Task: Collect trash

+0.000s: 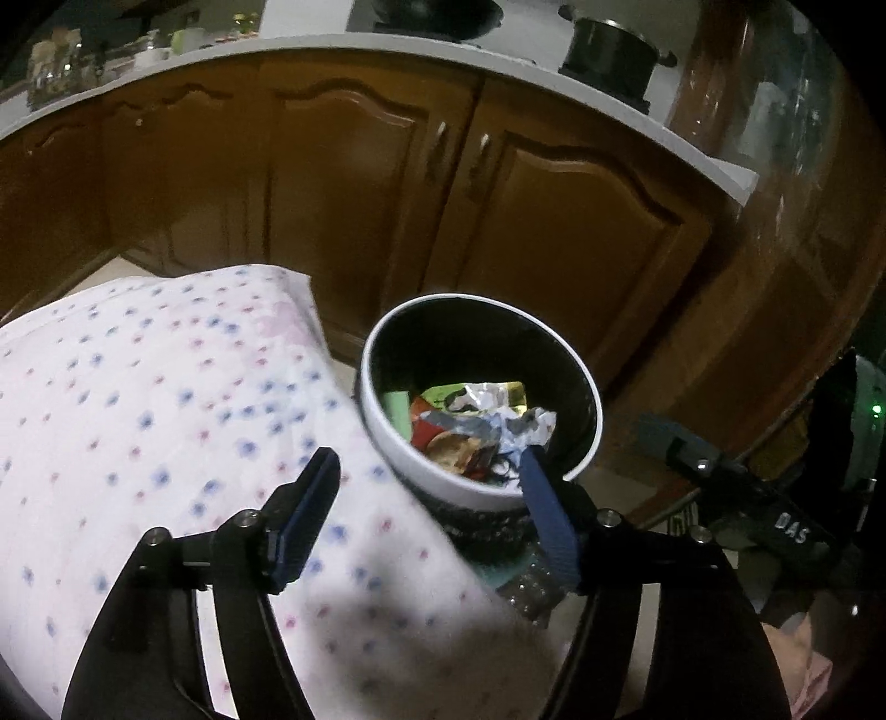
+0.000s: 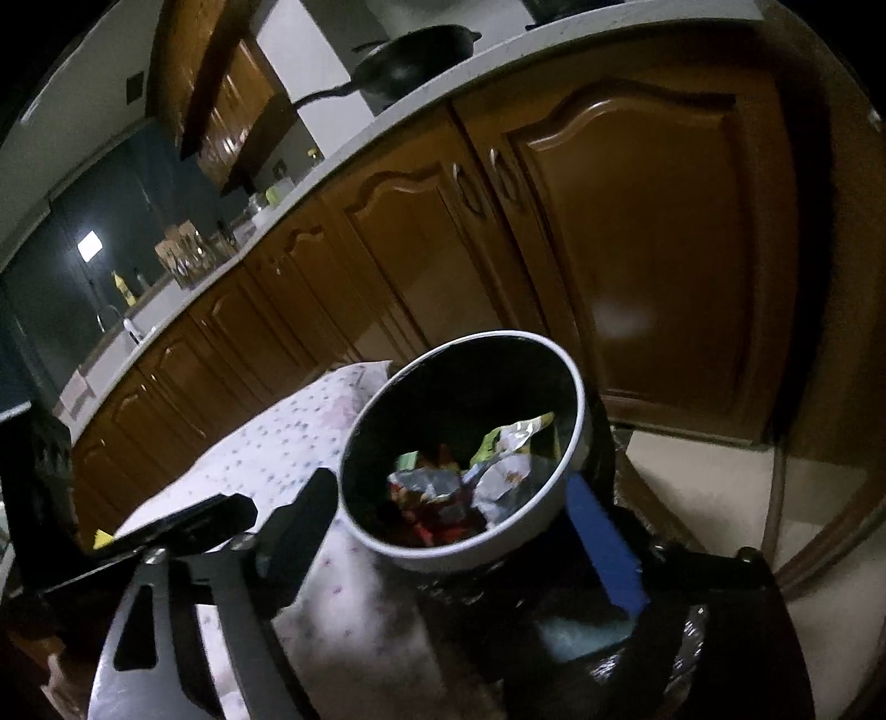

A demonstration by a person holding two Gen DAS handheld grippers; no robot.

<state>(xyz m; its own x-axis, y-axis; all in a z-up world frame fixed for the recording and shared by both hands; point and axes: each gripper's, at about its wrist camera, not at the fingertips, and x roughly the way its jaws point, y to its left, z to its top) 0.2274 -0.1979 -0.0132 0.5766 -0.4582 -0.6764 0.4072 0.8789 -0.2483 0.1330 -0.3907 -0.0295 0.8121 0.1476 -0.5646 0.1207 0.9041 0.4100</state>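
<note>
A round bin with a white rim (image 1: 382, 432) and black inside stands beside the table and holds crumpled foil wrappers (image 1: 487, 421), a green piece and other scraps. The bin rim also shows in the right wrist view (image 2: 576, 421), with the wrappers (image 2: 498, 471) inside. My left gripper (image 1: 426, 471) is open and empty, its right finger (image 1: 545, 515) over the bin's near rim, its left finger over the cloth. My right gripper (image 2: 443, 509) is open and empty, its fingers either side of the bin's near rim. The right gripper also shows at the right of the left wrist view (image 1: 775, 526).
A table under a white cloth with blue and red dots (image 1: 166, 415) lies left of the bin. Brown kitchen cabinets (image 1: 360, 166) with a white counter (image 1: 310, 47) stand behind, holding pots and jars. A foil wrapper (image 1: 531, 592) lies on the floor by the bin's base.
</note>
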